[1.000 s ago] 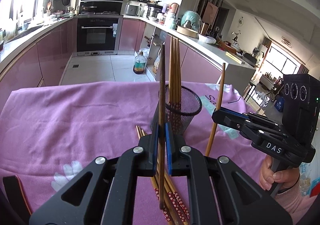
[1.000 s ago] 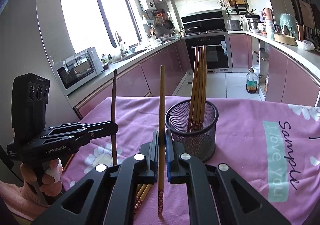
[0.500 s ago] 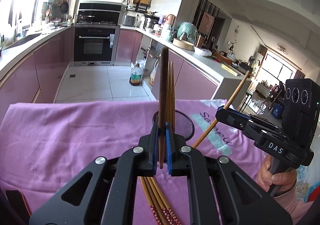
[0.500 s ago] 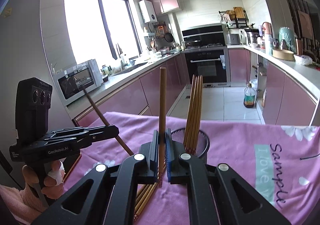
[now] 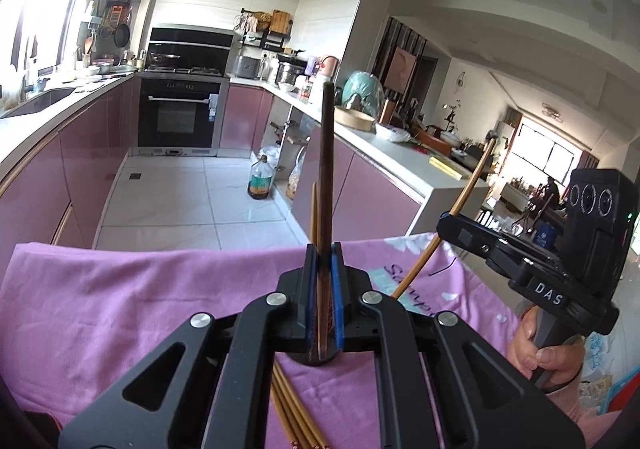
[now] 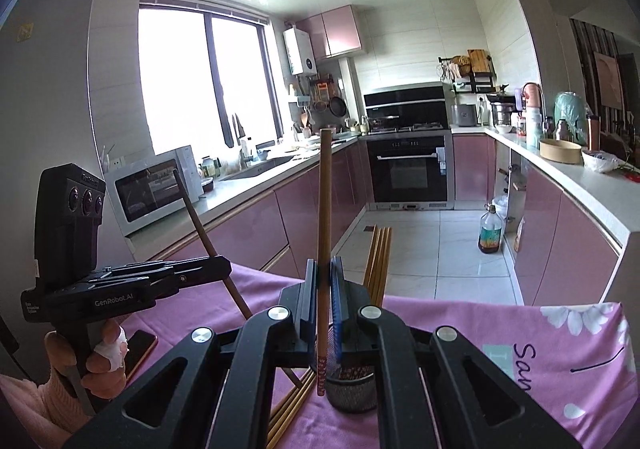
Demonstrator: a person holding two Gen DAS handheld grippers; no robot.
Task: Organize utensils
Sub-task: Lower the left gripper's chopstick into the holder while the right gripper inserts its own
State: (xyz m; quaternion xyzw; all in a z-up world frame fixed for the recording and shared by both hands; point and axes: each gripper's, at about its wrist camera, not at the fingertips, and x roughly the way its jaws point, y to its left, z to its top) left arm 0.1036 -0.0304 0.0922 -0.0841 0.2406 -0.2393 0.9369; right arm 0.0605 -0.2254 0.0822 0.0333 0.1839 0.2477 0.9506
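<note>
My left gripper (image 5: 324, 261) is shut on a dark brown chopstick (image 5: 326, 169) that stands upright; it also shows in the right wrist view (image 6: 208, 237). My right gripper (image 6: 324, 277) is shut on a light wooden chopstick (image 6: 324, 209), also seen tilted in the left wrist view (image 5: 460, 209). The black mesh holder (image 6: 352, 393) sits just under both grippers, mostly hidden by them, with several chopsticks (image 6: 378, 261) standing in it. More chopsticks (image 5: 296, 417) lie on the pink cloth (image 5: 120, 309) beside the holder.
A phone (image 6: 138, 349) lies on the cloth near the left hand. Beyond the table edge are the kitchen floor, an oil bottle (image 5: 260, 181), pink cabinets and an oven (image 5: 178, 117).
Both grippers have risen and tipped forward over the holder with their chopsticks. The holder has slipped down behind the jaws. Both chopsticks now lean more in the opposite views.
</note>
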